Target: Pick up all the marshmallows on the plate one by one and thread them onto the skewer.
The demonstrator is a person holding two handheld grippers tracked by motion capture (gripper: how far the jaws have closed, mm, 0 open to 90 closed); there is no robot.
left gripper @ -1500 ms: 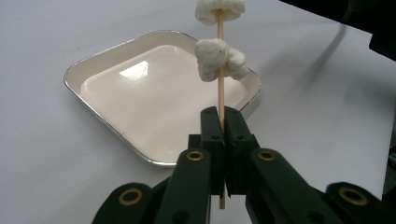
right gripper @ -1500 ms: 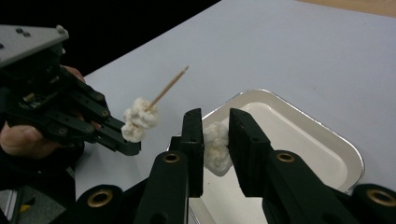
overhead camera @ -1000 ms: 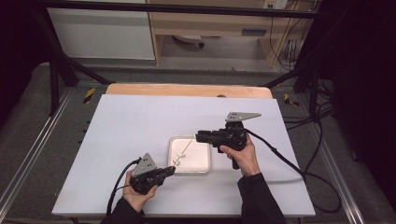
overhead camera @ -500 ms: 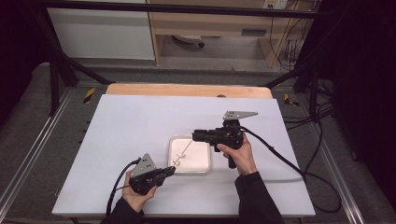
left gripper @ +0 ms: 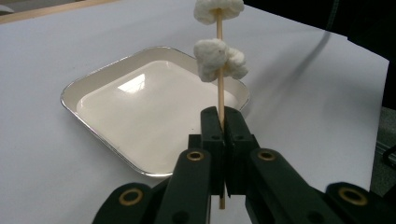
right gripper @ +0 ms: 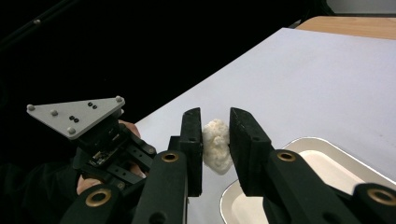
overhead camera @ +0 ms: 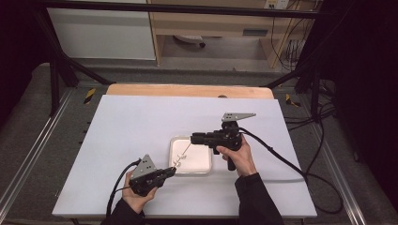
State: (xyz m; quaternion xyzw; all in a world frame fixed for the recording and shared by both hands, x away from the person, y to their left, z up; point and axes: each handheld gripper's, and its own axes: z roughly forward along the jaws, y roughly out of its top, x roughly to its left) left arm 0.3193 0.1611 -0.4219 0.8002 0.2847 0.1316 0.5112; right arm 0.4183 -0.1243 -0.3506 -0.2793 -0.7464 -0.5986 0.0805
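Left gripper: clenched on a wooden skewer that carries two white puffs, held over the near edge of the tray | Right gripper: grasping a white puff at the skewer's far end, above the tray's corner | Tray: on the white table, between both hands.

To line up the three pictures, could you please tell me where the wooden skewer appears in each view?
High view: the wooden skewer slants from the left hand-held gripper up over the white tray, just below centre.
Left gripper view: upright at centre, clamped between the jaws, with white puffy pieces threaded on it.
Right gripper view: I cannot make it out; those jaws grip a white piece.
Shared landmark: the white tray.
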